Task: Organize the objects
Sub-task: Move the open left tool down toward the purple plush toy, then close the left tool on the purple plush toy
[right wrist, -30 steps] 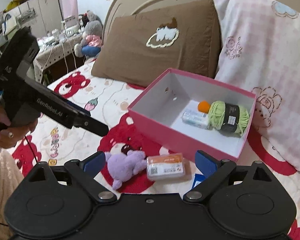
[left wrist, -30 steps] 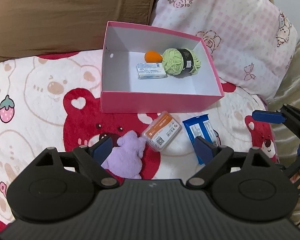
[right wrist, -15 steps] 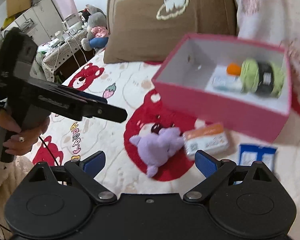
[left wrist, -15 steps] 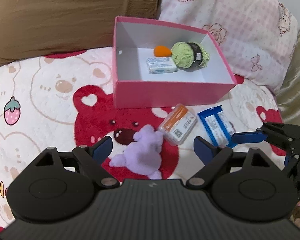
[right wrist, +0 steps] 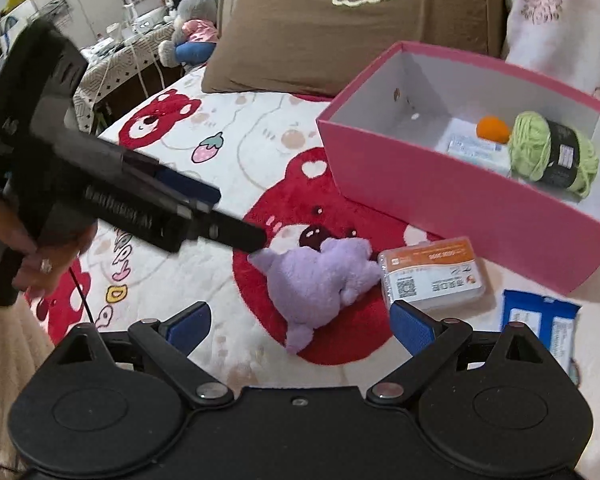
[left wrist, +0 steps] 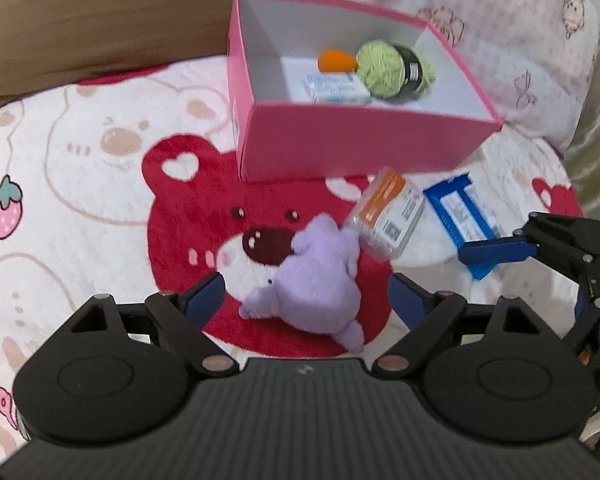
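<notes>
A purple plush toy (left wrist: 316, 280) (right wrist: 320, 276) lies on the red bear print of the blanket. My left gripper (left wrist: 306, 300) is open, its jaws on either side of the toy's near end. An orange-and-clear box (left wrist: 388, 216) (right wrist: 432, 272) touches the toy, and a blue packet (left wrist: 460, 216) (right wrist: 540, 320) lies further right. The pink box (left wrist: 360, 144) (right wrist: 460, 204) holds green yarn (left wrist: 388, 64), an orange ball (left wrist: 336, 60) and a small white-and-blue carton (left wrist: 336, 88). My right gripper (right wrist: 300, 324) is open just short of the toy.
A brown pillow (right wrist: 360, 24) and a pink checked pillow (left wrist: 480, 12) stand behind the box. A side table with a plush bear (right wrist: 192, 36) stands beyond the bed's left side. In the left wrist view the right gripper's fingers (left wrist: 496, 250) reach over the blue packet.
Both grippers have moved down and forward toward the purple toy. The left one now straddles it. Both stay open.
</notes>
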A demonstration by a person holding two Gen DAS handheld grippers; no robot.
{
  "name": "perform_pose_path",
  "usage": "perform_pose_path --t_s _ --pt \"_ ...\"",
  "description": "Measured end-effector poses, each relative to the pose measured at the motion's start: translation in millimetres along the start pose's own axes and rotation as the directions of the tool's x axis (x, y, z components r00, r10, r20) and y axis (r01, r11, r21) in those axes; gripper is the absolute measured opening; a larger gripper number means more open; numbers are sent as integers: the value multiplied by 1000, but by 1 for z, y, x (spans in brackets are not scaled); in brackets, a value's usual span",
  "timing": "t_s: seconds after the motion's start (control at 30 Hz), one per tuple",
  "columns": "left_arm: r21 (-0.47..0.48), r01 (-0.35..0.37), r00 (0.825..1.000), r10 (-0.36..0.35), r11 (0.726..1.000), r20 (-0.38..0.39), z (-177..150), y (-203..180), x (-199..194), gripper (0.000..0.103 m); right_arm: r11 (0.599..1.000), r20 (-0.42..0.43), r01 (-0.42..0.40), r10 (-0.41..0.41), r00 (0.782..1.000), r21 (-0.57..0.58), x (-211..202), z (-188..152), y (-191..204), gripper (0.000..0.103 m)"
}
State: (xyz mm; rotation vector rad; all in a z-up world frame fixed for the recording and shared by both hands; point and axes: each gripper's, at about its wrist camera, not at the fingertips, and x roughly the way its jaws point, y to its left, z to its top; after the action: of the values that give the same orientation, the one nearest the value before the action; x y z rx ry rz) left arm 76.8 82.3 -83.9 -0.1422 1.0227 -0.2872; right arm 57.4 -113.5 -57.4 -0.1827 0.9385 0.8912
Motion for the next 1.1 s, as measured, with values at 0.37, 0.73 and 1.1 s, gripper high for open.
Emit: perform_pose_path --t_s 0.37,0.73,1.1 --pt "-3 76 997 -76 997 -25 -7 1 46 87 1000 -76 -23 23 997 -12 46 -10 17 97" --pt "-86 93 996 -94 992 -10 -9 17 64 61 997 -44 29 -33 999 -70 92 -24 4 69" --pt "-331 115 989 -138 937 -45 -20 35 66 49 987 -15 77 -80 997 -144 77 -30 7 49"
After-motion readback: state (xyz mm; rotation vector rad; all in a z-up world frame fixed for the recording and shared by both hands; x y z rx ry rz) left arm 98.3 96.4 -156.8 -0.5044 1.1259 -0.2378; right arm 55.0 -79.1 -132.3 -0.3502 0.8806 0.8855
